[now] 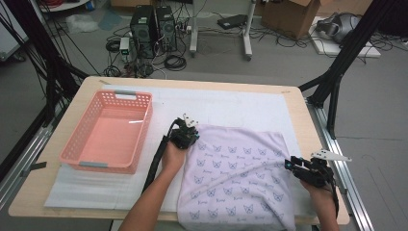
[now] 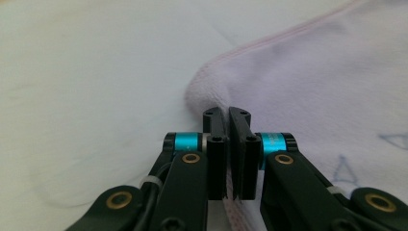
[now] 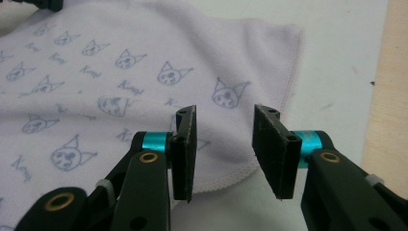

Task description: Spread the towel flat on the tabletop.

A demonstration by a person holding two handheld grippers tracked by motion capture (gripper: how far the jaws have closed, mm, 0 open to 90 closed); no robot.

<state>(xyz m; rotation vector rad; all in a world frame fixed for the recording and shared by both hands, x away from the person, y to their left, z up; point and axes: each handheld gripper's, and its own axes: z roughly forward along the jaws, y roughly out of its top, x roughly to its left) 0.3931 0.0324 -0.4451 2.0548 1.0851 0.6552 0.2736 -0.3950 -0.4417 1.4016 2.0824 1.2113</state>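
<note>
Towel (image 1: pixel 240 173): lies flat on the desk (image 1: pixel 57 192), right of the pink basket (image 1: pixel 108 132), long axis running away from the person.
Left gripper (image 2: pixel 227 126): jaws closed on the towel's far left corner.
Right gripper (image 3: pixel 225 137): jaws wide apart, nothing between them, hovering at the right hem (image 3: pixel 260 166).
Key relation: the hem lies just ahead of and below the right gripper, the nearer one to that edge.

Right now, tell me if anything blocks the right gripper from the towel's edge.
Nothing visible does. The right gripper is open, and the towel edge lies just past its jaws on the bare mat. The left gripper already pinches another corner.
</note>
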